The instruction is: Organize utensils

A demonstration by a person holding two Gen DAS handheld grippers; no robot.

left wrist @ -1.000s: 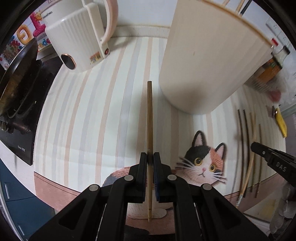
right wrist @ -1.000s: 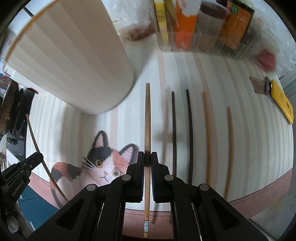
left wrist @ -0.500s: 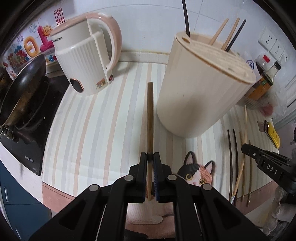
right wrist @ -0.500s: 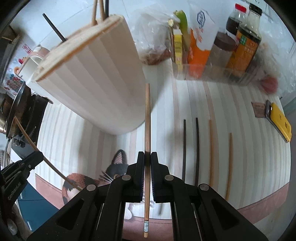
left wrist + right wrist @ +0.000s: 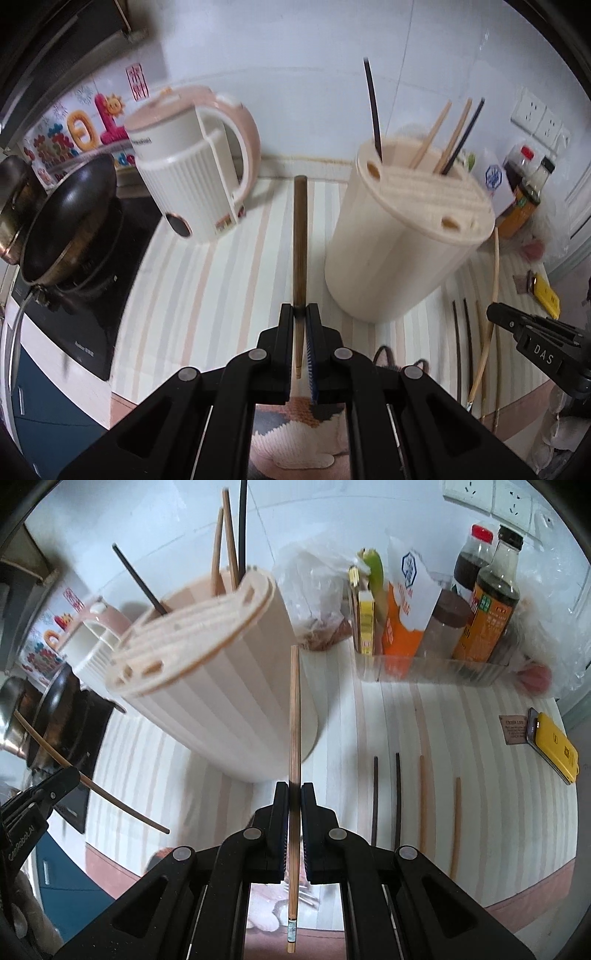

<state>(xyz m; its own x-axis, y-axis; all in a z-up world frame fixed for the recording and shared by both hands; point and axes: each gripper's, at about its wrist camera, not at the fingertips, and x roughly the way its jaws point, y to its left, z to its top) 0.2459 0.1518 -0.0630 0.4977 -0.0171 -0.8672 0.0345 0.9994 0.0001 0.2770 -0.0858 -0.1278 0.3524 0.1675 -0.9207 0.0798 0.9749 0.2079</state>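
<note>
The left gripper [image 5: 300,314] is clamped on a brown chopstick [image 5: 299,240], the right gripper [image 5: 294,794] on a lighter chopstick [image 5: 294,716], both beside the cream utensil holder [image 5: 229,701]. Four, seemingly, lie on the striped mat [image 5: 480,775].

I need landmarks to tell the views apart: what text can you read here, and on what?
"DAS": right gripper, in the left view.
"GeoRobotAI": left gripper, in the right view.
Big colourful "10": wall sticker.
Kettle, stove, bottles, card: print too blurred to read.
</note>
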